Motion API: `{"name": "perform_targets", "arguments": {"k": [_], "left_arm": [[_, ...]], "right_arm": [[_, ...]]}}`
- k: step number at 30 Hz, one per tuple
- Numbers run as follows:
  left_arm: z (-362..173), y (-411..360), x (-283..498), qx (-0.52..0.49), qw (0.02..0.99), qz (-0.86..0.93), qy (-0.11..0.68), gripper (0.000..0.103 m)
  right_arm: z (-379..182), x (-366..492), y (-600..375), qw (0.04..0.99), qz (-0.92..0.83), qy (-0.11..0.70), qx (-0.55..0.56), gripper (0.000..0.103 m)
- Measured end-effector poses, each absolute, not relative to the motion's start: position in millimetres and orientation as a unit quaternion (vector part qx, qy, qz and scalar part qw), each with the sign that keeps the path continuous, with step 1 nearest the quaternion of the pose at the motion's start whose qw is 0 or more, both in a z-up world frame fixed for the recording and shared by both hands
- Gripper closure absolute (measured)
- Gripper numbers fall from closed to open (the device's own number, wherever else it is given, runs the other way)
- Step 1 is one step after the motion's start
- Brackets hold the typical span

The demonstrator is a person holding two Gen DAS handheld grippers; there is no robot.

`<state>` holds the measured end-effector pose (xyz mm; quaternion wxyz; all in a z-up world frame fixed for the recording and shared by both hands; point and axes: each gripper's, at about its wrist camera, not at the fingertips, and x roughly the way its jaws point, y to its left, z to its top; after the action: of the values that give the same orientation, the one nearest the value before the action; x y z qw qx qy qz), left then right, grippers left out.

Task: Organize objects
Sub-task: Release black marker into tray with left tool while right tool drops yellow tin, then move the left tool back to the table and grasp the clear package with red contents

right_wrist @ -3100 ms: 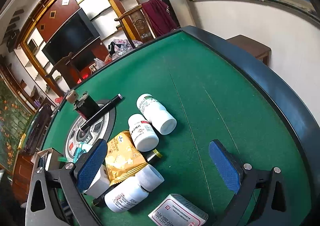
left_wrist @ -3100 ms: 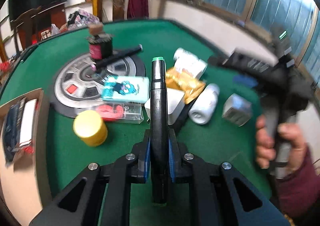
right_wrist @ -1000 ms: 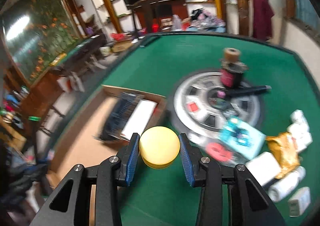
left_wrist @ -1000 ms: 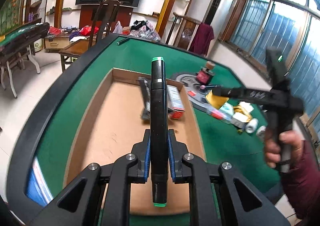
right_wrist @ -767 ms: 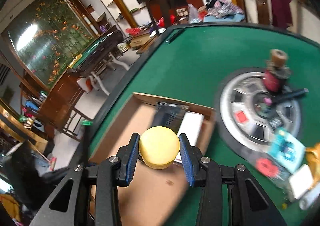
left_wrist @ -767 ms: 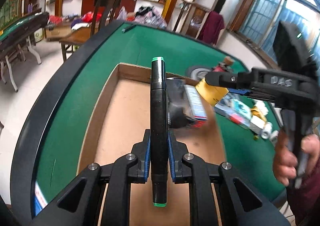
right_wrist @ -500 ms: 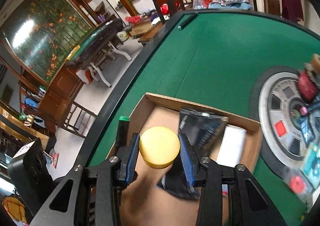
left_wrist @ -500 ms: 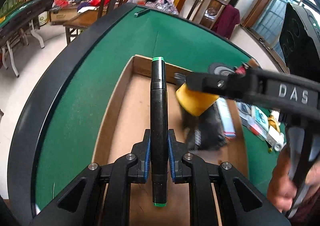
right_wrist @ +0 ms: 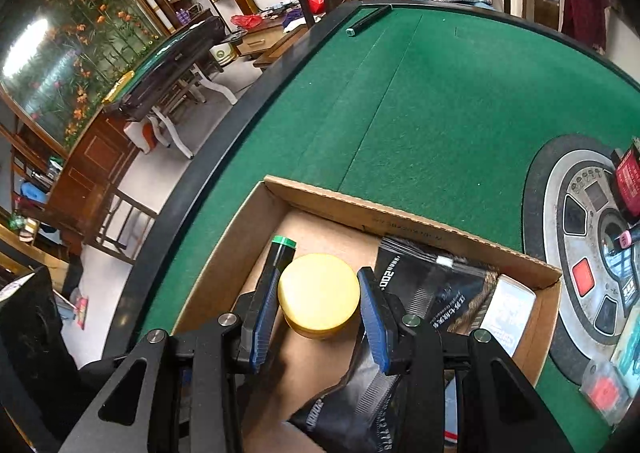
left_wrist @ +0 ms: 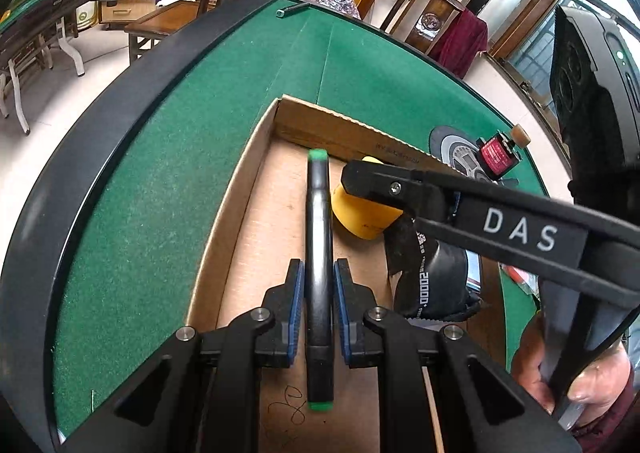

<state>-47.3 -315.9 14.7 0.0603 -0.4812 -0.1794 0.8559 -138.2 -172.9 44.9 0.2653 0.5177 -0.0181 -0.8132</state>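
My left gripper (left_wrist: 319, 285) is shut on a black marker with green ends (left_wrist: 319, 237), held over the left part of the cardboard box (left_wrist: 352, 129). The marker's green tip (right_wrist: 283, 241) also shows in the right wrist view. My right gripper (right_wrist: 319, 301) is shut on a yellow round jar (right_wrist: 319, 299), held just above the box floor beside the marker. From the left wrist view the yellow jar (left_wrist: 366, 215) sits between the right gripper's black fingers (left_wrist: 384, 189). A black pouch (right_wrist: 430, 293) and a white box (right_wrist: 506, 313) lie in the cardboard box's right part.
The cardboard box (right_wrist: 400, 217) stands on a green felt table (right_wrist: 440, 93) with a black rim. A grey round control panel (right_wrist: 580, 245) with a red bottle (left_wrist: 498, 153) lies to the right. A person's hand (left_wrist: 576, 381) holds the right gripper's handle. A dark pen (right_wrist: 368, 25) lies near the far rim.
Both grippers have moved from over the table to over the cardboard box and lower into it. The yellow jar now hangs beside the marker, close to the box floor.
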Motion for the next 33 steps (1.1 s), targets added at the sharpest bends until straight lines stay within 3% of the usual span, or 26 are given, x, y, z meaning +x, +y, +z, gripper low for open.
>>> {"name": "perform_targets", "arguments": {"k": [3, 6, 8, 11, 15, 19, 24, 33], "left_arm": [[18, -316, -44, -0.473, 0.060, 0.860, -0.182, 0.083], [26, -314, -40, -0.459, 0.052, 0.870, -0.171, 0.060], [35, -314, -31, -0.444, 0.045, 0.879, -0.170, 0.057], [50, -316, -16, -0.429, 0.037, 0.885, -0.179, 0.051], [82, -308, 19, -0.397, 0.032, 0.899, -0.181, 0.030], [116, -283, 50, -0.366, 0.070, 0.906, -0.200, 0.019], [131, -234, 57, -0.367, 0.120, 0.903, -0.187, 0.015], [96, -125, 28, -0.440, 0.168, 0.869, -0.151, 0.015]], "right_arm": [[46, -136, -175, 0.261, -0.820, -0.007, 0.510, 0.057], [55, -132, -171, 0.262, -0.829, -0.008, 0.494, 0.056], [65, -127, -164, 0.263, -0.836, -0.006, 0.482, 0.054], [88, -114, -146, 0.266, -0.849, -0.009, 0.457, 0.045], [115, -88, -101, 0.266, -0.862, -0.012, 0.431, 0.026], [132, -62, -37, 0.254, -0.869, -0.026, 0.423, 0.022], [139, -35, 57, 0.198, -0.890, -0.062, 0.407, 0.013], [105, -16, 201, 0.075, -0.911, -0.142, 0.380, 0.012]]}}
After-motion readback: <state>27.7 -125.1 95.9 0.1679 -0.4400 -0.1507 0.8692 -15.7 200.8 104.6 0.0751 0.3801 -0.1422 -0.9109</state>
